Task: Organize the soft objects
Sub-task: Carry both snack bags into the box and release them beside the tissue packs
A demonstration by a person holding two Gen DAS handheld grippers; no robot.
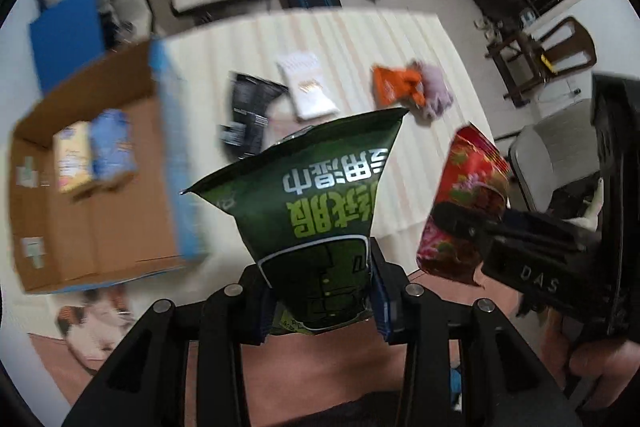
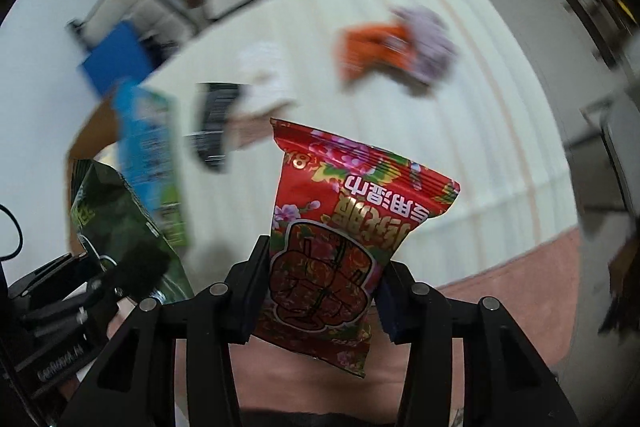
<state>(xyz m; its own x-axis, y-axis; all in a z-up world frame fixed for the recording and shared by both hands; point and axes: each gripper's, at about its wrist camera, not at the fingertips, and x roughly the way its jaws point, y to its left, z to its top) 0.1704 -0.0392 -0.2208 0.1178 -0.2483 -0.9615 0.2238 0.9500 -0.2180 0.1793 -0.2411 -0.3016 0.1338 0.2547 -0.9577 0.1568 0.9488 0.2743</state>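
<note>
My left gripper is shut on the lower end of a dark green soft pack with pale green lettering, held up above the table. My right gripper is shut on a red flowered soft pack, also lifted clear. In the left wrist view the red pack hangs to the right, with the right gripper around it and a hand behind. In the right wrist view the green pack shows at the lower left. Both views are blurred by motion.
An open cardboard box with a blue flap stands at the left and holds a yellow pack and a blue pack. On the striped table lie a black pack, a white pack, an orange pack and a lilac cloth.
</note>
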